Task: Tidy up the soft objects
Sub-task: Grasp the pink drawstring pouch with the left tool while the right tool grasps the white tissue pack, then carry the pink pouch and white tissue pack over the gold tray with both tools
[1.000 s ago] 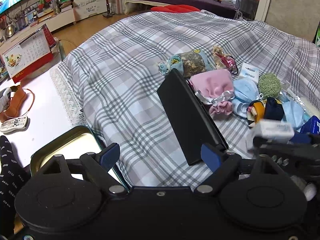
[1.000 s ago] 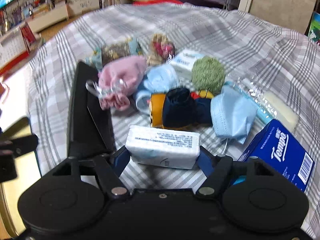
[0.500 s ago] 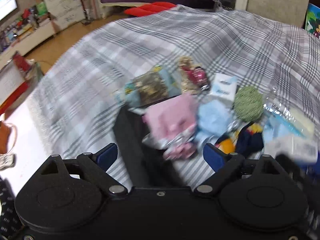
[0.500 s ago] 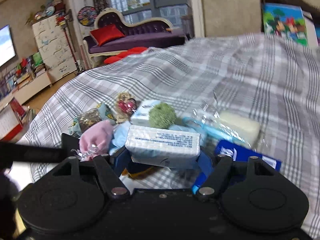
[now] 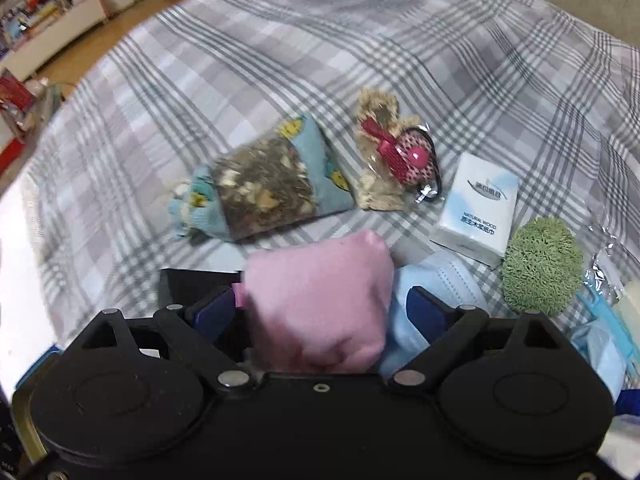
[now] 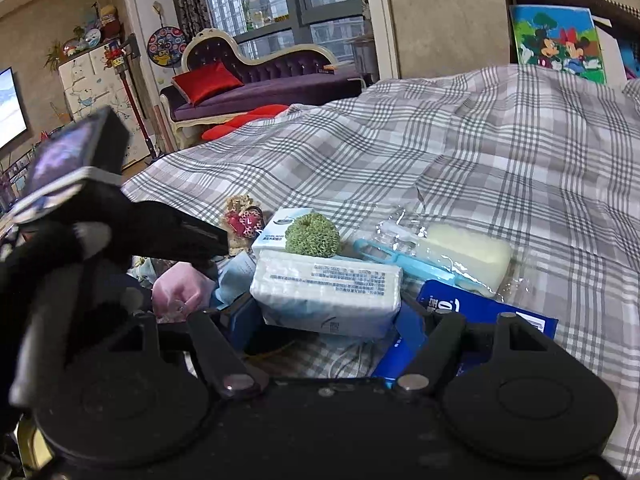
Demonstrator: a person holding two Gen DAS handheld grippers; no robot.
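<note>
In the left wrist view my left gripper (image 5: 320,312) is open, its blue pads on either side of a pink soft pouch (image 5: 320,300) that lies on the plaid cloth (image 5: 280,80). In the right wrist view my right gripper (image 6: 328,316) is shut on a white tissue pack (image 6: 326,296) and holds it above the cloth (image 6: 480,160). The left gripper's body (image 6: 120,236) shows at the left of that view, over the pink pouch (image 6: 180,288).
On the cloth lie a blue sachet of dried bits (image 5: 264,184), a straw doll with a pink ball (image 5: 392,156), a small tissue pack (image 5: 476,204), a green fuzzy ball (image 5: 540,276), a light blue cloth (image 5: 436,280), a wrapped sponge (image 6: 460,252) and a blue Tempo box (image 6: 460,312). A black board (image 5: 192,284) lies under the pouch.
My left gripper has moved forward and right until the pink pouch sits between its open fingers. My right gripper has lifted the tissue pack and tilted up.
</note>
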